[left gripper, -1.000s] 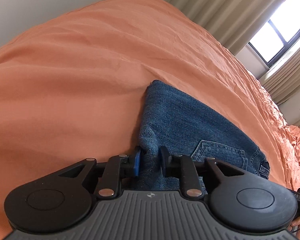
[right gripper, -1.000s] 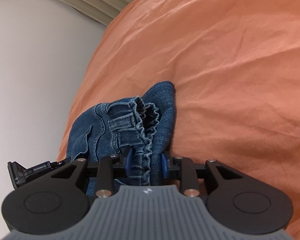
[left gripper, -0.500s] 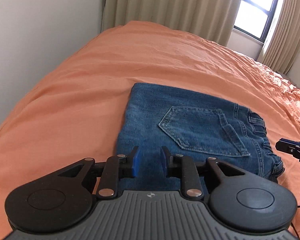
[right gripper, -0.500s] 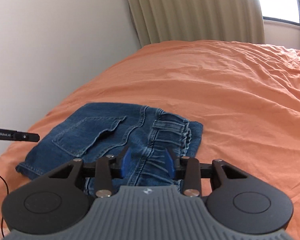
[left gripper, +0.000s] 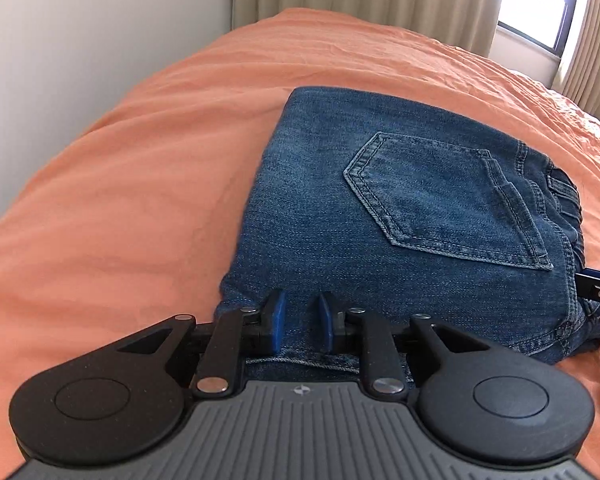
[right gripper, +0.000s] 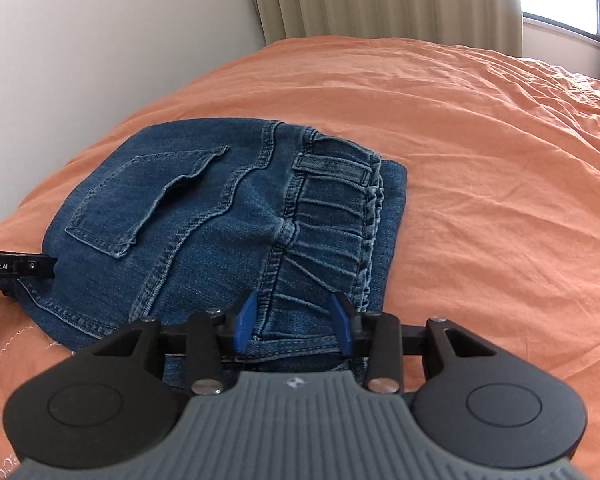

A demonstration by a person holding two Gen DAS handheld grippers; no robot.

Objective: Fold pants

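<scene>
Sitting folded on the orange bedspread [left gripper: 148,184], the pants [left gripper: 400,216] make a compact denim block, back pocket up, elastic waistband [right gripper: 336,216] along the far-right edge in the right wrist view. Both tools are at the near edge of the stack.

Left gripper [left gripper: 301,322]: its 2 blue pads stand a narrow gap apart over the near denim edge, and no cloth looks pinched between them. I read it as released, though the near hem runs under the tool body and is partly hidden.

Right gripper [right gripper: 293,322]: jaws opening, wider than the left pair, straddling the waistband seam with the denim showing between the pads but neither pad pressing on it.

Now the risks, as I judge them. With the right pads so close to the gathered elastic, pulling away low could snag a ridge or a belt loop [right gripper: 332,164] and drag the top layer off the ones beneath. The same goes for the left tool: if it slides out along the cloth instead of lifting clear, the near hem could peel back and spoil the fold. The bedspread is soft and creased, so any push downward may tilt the stack or let a layer creep sideways. The waistband side already sits thicker, so it could spring open.
</scene>
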